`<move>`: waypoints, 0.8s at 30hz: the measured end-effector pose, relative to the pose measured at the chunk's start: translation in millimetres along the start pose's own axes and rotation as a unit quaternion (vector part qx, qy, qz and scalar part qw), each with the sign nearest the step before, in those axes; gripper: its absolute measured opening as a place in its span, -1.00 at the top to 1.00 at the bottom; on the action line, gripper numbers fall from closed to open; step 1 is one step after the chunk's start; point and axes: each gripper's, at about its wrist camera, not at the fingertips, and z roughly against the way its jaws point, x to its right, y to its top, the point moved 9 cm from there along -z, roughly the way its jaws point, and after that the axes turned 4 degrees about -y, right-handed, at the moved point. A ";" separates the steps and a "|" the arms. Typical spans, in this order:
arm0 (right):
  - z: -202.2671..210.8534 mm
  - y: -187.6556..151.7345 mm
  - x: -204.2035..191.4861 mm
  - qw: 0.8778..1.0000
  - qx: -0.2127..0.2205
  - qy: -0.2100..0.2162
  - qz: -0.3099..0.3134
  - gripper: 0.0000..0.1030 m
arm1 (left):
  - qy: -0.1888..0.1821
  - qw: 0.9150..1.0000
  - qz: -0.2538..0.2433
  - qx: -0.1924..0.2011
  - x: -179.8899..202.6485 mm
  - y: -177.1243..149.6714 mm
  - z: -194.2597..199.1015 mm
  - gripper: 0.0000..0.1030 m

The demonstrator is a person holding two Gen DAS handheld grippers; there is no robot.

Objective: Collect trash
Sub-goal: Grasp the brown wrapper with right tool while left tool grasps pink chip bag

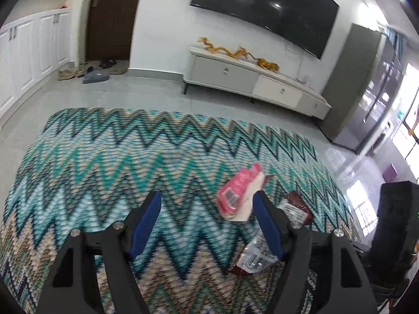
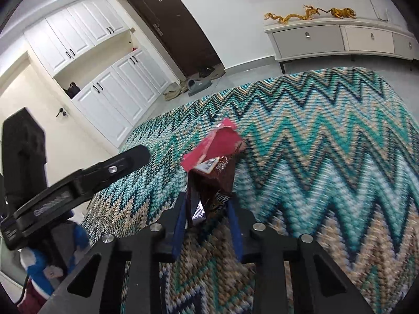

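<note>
Two grippers are seen: the right gripper point(image 2: 207, 209) is pinched on a brown snack wrapper point(image 2: 212, 180), held above the zigzag rug point(image 2: 327, 144); the left gripper point(image 1: 207, 204) is spread wide, nothing in it. A pink wrapper point(image 1: 239, 192) is lying on the rug just past the brown one. Light, crinkly, slippery stuff probably, so a flat edge is best pinched.

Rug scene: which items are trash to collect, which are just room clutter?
Job:
- pink wrapper, on the rug
- brown wrapper, between the right gripper fingers
- left gripper, open, holding nothing

Not the job:
- shoes by the door
- gold dragon ornament on the TV cabinet
- TV
</note>
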 end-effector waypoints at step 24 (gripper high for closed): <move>131.7 -41.3 63.4 0.994 0.063 -0.065 -0.065 0.51 | -0.010 0.995 -0.074 -0.059 47.7 -25.8 -52.8 0.45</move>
